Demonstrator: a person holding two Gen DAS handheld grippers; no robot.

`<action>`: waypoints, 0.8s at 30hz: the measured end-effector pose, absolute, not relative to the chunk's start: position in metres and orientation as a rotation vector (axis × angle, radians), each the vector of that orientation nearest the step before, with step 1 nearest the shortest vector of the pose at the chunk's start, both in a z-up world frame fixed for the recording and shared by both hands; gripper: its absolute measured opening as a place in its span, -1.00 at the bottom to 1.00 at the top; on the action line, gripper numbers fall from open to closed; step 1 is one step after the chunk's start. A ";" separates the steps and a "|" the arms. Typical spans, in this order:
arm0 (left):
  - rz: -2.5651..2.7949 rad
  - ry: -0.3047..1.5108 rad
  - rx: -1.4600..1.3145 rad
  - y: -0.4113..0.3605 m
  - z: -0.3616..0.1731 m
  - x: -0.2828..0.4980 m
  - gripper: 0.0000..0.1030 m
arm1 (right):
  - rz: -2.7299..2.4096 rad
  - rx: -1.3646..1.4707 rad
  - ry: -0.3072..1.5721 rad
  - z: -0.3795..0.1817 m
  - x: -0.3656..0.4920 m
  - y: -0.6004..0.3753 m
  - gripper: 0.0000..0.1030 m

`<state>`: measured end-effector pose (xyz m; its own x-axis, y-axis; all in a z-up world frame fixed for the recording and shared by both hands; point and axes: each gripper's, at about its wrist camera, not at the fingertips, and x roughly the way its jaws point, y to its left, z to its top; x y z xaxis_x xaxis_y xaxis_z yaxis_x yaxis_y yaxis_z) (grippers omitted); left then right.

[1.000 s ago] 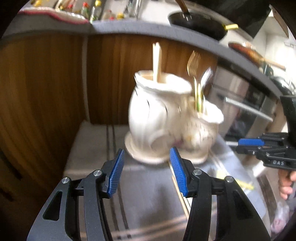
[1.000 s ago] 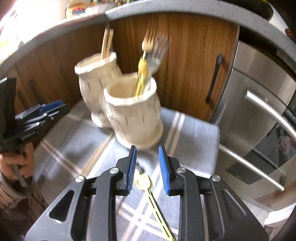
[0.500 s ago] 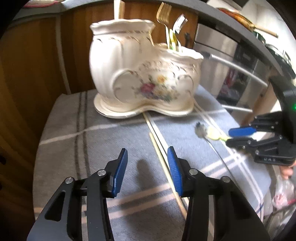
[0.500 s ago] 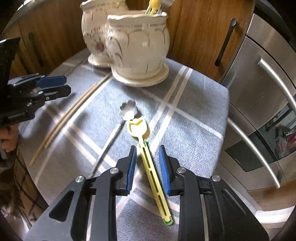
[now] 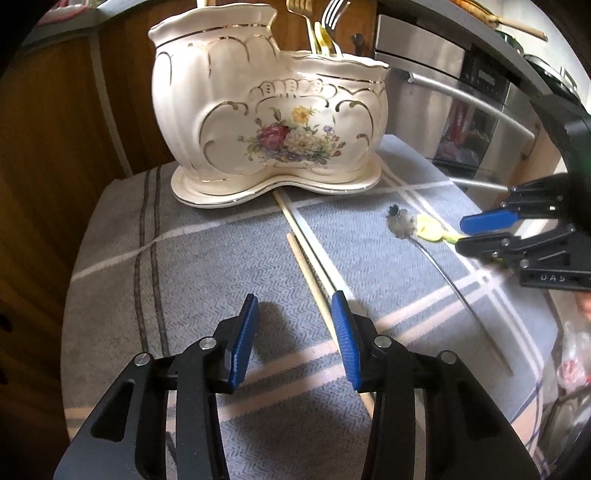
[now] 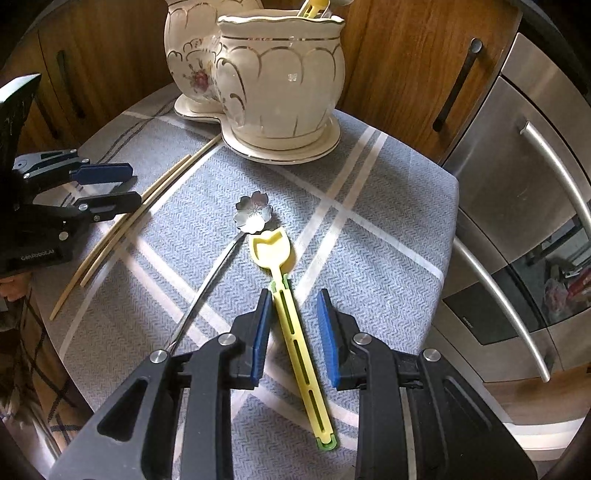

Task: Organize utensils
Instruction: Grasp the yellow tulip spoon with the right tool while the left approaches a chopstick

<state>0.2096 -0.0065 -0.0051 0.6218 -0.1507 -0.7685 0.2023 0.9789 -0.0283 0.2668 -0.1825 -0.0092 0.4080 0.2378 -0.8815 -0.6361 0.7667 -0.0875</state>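
A cream floral double-pot utensil holder (image 5: 273,122) (image 6: 273,74) stands at the far side of the grey-blue cloth, with forks (image 5: 317,22) in its lower pot. Two wooden chopsticks (image 5: 314,266) (image 6: 122,236) lie on the cloth. A yellow plastic spoon (image 6: 291,291) and a silver flower-head spoon (image 6: 255,214) lie side by side. My left gripper (image 5: 293,314) is open, its right finger just over the chopsticks. My right gripper (image 6: 291,310) is open, low over the yellow spoon's handle, which runs between the fingers.
The cloth (image 6: 388,236) covers a small round table. Wooden cabinet doors (image 5: 55,147) stand behind and to the left. A stainless appliance with bar handles (image 6: 524,206) stands close on the right.
Both grippers have come down and closer to the table. The left one now hovers by the chopsticks; the right one has moved down over the yellow spoon's handle.
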 end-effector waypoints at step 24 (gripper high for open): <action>-0.291 1.053 0.193 0.004 -0.001 0.214 -0.16 | 0.631 -0.634 1.212 -0.005 0.290 -0.154 -0.65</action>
<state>0.2137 0.0036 -0.0009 0.4619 -0.1432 -0.8753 0.3261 0.9452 0.0174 0.2896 -0.1538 -0.0048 0.2303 0.1009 -0.9679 -0.7348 0.6701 -0.1050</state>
